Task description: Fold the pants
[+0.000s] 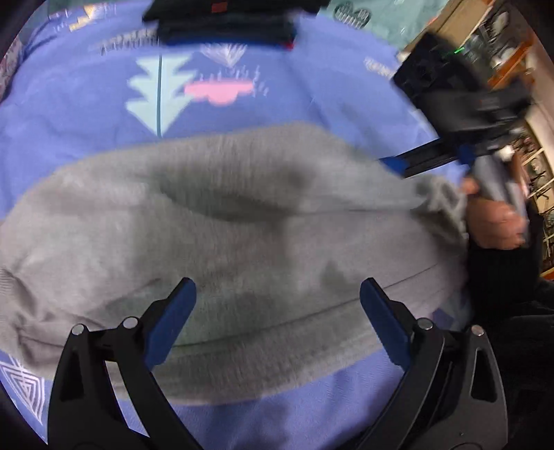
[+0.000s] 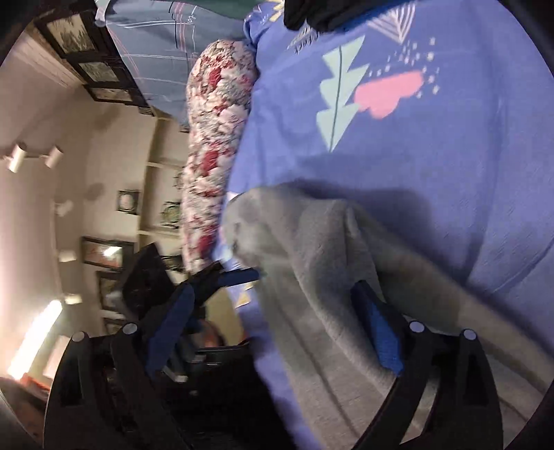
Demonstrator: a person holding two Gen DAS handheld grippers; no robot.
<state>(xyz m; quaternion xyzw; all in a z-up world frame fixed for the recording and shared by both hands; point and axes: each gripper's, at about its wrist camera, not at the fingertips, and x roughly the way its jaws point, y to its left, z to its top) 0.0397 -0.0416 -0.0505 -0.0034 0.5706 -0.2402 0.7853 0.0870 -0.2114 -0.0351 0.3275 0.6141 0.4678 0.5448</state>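
The grey pants [image 1: 242, 225] lie crumpled across a blue printed bedsheet [image 1: 86, 114]. My left gripper [image 1: 277, 311] is open and empty, hovering over the near edge of the pants. The right gripper appears in the left wrist view at the right end of the pants, its fingers [image 1: 398, 166] next to the fabric. In the right wrist view my right gripper [image 2: 273, 325] is open, and the grey pants [image 2: 329, 277] lie between and beyond its fingers, not pinched. The left gripper [image 2: 221, 277] shows there at the pants' far end.
Folded dark clothes [image 1: 225, 24] lie at the far side of the bedsheet [image 2: 450, 173]. A floral bolster [image 2: 214, 145] lies along the bed's edge. Shelves [image 1: 502, 52] and a wall with framed pictures [image 2: 104, 252] stand beyond the bed.
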